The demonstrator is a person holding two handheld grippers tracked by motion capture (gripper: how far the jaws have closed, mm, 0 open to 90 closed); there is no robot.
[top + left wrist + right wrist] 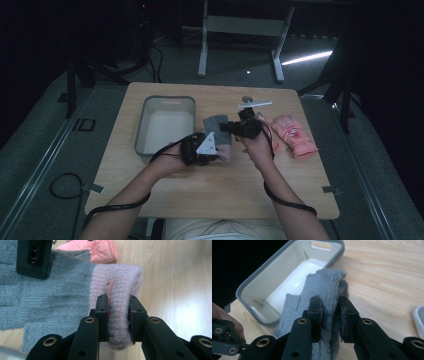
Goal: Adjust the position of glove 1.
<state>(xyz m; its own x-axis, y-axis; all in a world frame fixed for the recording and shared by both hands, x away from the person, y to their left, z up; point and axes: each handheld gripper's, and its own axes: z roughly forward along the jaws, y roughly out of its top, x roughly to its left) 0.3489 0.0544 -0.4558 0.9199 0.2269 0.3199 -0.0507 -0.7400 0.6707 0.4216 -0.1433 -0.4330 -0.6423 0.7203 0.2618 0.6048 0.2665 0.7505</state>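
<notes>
The wooden table [210, 185] is the biggest thing, and a grey bin [141, 131] is set on its left part, well apart from the pink glove [294, 135] lying on the right. A grey knitted glove [216, 123] with a pale pink cuff [117, 280] is held up above the table between the two grippers, just beside the bin. What could go wrong is judged like this: the glove is soft and floppy, so it could be pulled out of one grip if the hands are moved apart too fast, and then it would hang from one end or be dropped on the table. It could also be snagged on the bin's rim if it is carried too low. The pink cuff is pinched between the closed jaws of the left gripper [118, 322], with a small tag [110, 287] poking up beside one jaw. The grey finger end [324, 290] is squeezed between the closed jaws of the right gripper [329, 317], with the open bin seen right behind it. The glove is stretched from one gripper to the other.
</notes>
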